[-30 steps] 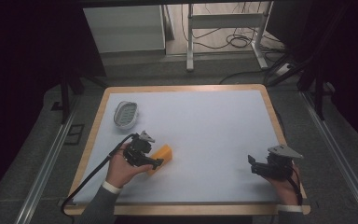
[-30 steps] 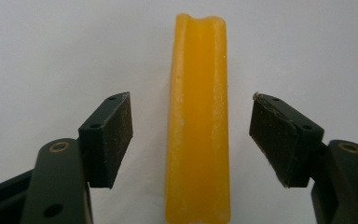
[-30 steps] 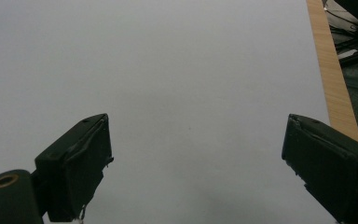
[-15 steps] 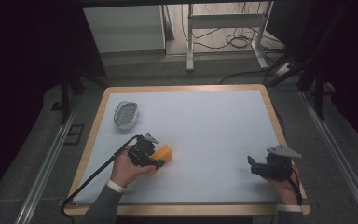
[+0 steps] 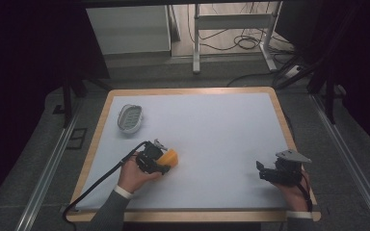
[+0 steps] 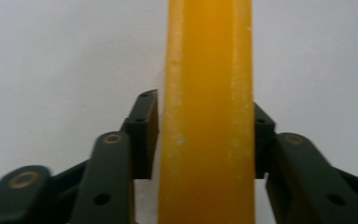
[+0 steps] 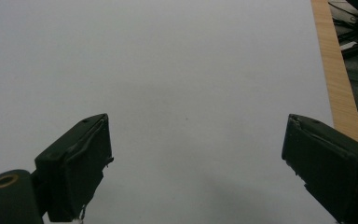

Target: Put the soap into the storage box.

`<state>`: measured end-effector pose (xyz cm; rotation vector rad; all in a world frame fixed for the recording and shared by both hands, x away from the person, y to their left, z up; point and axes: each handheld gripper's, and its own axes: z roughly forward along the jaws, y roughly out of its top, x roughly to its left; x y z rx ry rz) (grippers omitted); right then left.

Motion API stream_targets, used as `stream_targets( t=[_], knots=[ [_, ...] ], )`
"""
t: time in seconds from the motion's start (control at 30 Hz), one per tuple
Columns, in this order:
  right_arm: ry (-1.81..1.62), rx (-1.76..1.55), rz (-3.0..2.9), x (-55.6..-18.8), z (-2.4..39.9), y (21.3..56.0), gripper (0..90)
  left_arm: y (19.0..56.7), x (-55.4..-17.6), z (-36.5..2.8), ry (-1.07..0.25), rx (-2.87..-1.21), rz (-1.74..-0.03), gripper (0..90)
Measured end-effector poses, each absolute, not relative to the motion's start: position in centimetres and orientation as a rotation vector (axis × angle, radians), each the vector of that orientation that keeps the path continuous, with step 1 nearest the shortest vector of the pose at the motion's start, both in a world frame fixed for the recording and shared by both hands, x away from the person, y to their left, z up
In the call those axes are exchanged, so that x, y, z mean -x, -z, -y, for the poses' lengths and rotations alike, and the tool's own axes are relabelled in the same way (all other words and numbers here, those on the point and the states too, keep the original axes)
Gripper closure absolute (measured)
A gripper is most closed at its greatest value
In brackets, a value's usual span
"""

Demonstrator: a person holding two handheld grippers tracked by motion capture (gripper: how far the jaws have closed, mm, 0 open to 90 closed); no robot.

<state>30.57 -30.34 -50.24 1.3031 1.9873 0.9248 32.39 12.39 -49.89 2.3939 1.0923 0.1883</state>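
Note:
An orange block (image 5: 171, 157) lies on the white table top (image 5: 212, 125), left of centre and near the front. My left gripper (image 5: 165, 162) reaches it from the left, and its jaws have just been closing with the block between them. In the left gripper view both black pads (image 6: 145, 130) press the sides of the orange block (image 6: 209, 56), so the left gripper (image 6: 205, 119) is shut on it. At the front right my right gripper (image 5: 261, 172) rests in a hand. Its jaws stand wide open over bare table in the right gripper view (image 7: 196, 154).
A grey oval dish (image 5: 130, 118) sits at the table's back left. A black cable (image 5: 96, 187) trails from the left gripper over the front edge. The table has a wooden rim (image 5: 188, 90). A white cabinet (image 5: 127, 29) and a metal frame (image 5: 231, 21) stand on the floor behind.
The left gripper edged right onto the orange block and its jaws closed on it. The block and the right gripper have kept their places.

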Motion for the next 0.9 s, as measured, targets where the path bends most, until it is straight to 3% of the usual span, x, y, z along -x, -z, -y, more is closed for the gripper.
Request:
stream_targets(
  t=[0.9],
  knots=[
    [-0.929, -1.292, -1.972, -30.4, 30.4, 50.1, 8.5, 47.7, -32.3, -15.0, -0.159, -2.267, -1.06, 61.0]
  ],
)
